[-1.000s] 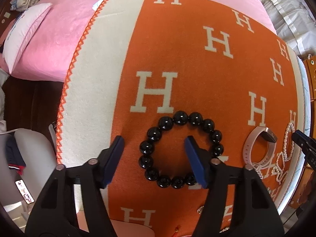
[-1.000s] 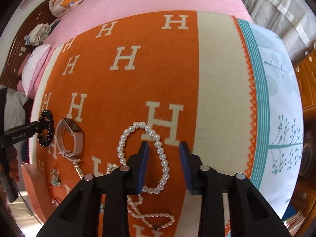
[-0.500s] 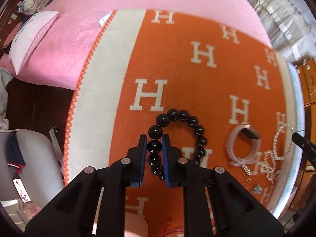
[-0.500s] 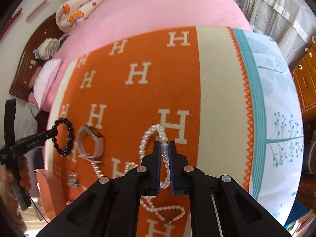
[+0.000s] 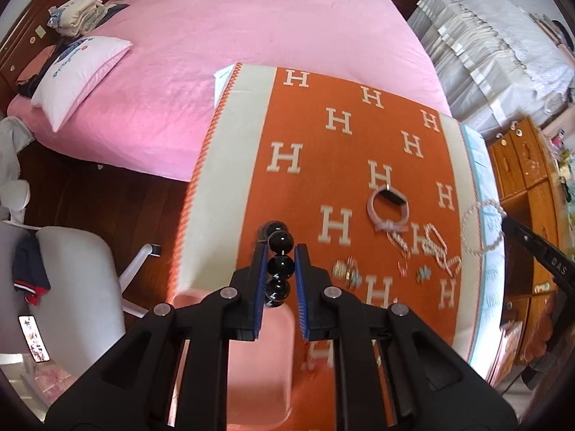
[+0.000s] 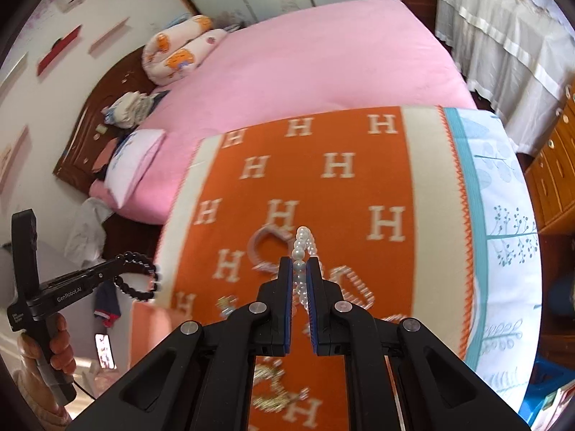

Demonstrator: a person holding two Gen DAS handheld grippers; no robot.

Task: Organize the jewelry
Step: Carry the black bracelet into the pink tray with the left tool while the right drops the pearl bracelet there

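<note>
My left gripper (image 5: 280, 251) is shut on a black bead bracelet (image 5: 279, 264) and holds it in the air above the orange blanket (image 5: 323, 136); the bracelet also shows in the right wrist view (image 6: 138, 278). My right gripper (image 6: 298, 264) is shut on a white pearl bracelet (image 6: 303, 242), lifted off the blanket; it also shows in the left wrist view (image 5: 479, 228). A pink watch band (image 5: 389, 208), a pearl chain (image 5: 436, 246) and small earrings (image 5: 346, 271) lie on the blanket.
A pink tray (image 5: 258, 352) sits under my left gripper at the blanket's near edge. A pink bed (image 5: 233, 25) lies beyond. A grey chair (image 5: 72, 280) stands at left, wooden drawers (image 5: 528, 179) at right. Gold jewelry (image 6: 276, 395) lies near the front.
Both grippers closed on their bracelets, then lifted them up and back off the blanket. The view is now higher and wider.
</note>
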